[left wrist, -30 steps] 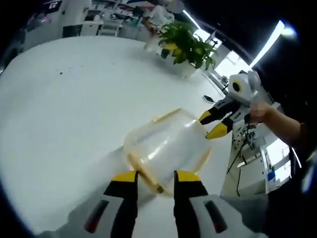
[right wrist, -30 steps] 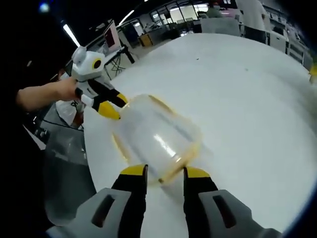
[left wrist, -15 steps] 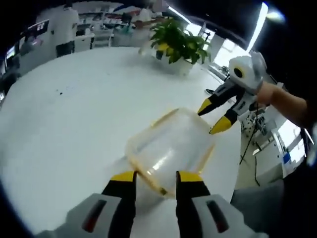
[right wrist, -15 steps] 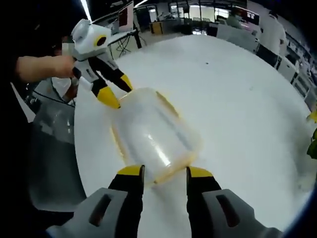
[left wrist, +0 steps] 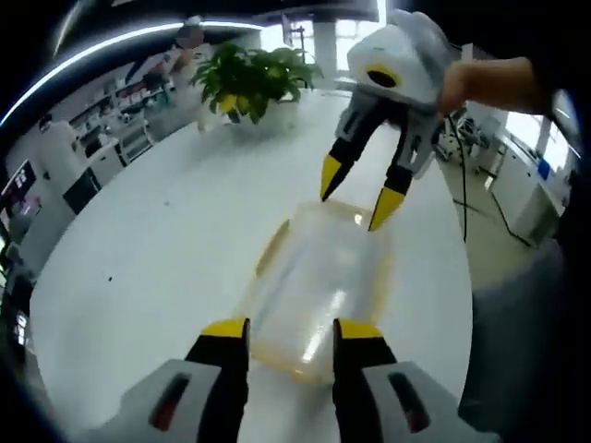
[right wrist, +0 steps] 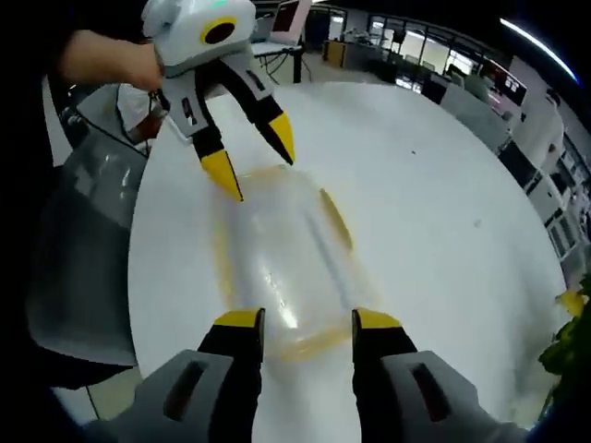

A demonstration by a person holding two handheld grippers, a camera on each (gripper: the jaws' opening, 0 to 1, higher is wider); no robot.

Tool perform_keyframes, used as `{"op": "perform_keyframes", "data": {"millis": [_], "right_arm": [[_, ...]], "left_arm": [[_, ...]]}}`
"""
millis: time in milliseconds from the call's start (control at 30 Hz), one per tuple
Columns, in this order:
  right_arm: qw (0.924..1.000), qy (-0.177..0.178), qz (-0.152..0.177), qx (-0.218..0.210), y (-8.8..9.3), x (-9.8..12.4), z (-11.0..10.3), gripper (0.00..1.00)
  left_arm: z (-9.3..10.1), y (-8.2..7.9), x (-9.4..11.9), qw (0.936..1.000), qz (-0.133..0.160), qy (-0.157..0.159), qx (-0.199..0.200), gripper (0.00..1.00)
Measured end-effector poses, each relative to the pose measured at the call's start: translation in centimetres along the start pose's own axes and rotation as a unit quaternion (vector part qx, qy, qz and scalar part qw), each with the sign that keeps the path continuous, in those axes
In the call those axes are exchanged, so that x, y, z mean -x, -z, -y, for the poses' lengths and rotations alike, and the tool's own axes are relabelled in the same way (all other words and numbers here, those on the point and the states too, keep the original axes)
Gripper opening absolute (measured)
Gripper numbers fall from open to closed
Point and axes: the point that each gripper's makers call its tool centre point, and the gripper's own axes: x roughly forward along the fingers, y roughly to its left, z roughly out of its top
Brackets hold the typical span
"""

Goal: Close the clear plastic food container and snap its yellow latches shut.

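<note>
In the left gripper view, the left gripper (left wrist: 291, 330) is seen with its yellow-tipped jaws spread apart, and the near end of the clear plastic food container (left wrist: 319, 291) is framed between their tips, without a visible pinch. The container is laid flat on a round white worktop (left wrist: 157, 249), with its lid down and yellow trim seen along its long edges. At the container's far end, the right gripper (left wrist: 355, 198) is held by a hand (left wrist: 485, 83), its jaws also spread and pointed down at that end, the tips just above or at the rim; contact cannot be told. Beyond it, a potted green plant (left wrist: 245, 78) is set at the far edge of the worktop, and an office space with desks and bright windows is seen behind. In the right gripper view, the right gripper (right wrist: 300, 321) is shown with jaws spread at either side of the near end of the food container (right wrist: 282, 263), whose yellow latches (right wrist: 334, 220) are seen lying along its sides; whether they are snapped cannot be told. The left gripper (right wrist: 259, 157) is held by a hand (right wrist: 111, 60) above the opposite end, jaws apart. The white worktop (right wrist: 434, 212) stretches beyond, with desks and monitors in the room behind it.
</note>
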Motion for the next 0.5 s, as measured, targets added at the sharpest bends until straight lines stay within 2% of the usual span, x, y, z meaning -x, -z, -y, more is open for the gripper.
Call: {"op": "perform_keyframes", "data": {"millis": [67, 200, 500], "right_arm": [[0.9999, -0.004, 0.012, -0.004, -0.9, -0.4, 0.0, 0.36], [0.9994, -0.016, 0.031, 0.004, -2.5, -1.3, -0.6, 0.36], [0.9988, -0.027, 0.03, 0.027, -3.3, -2.0, -0.9, 0.35]], "left_arm": [[0.4, -0.2, -0.5, 0.9999, -0.006, 0.007, -0.014, 0.28], [1.1, -1.2, -0.8, 0.9996, 0.003, 0.023, -0.018, 0.28], [1.8, -1.5, -1.4, 0.9988, 0.003, 0.041, -0.025, 0.29]]}}
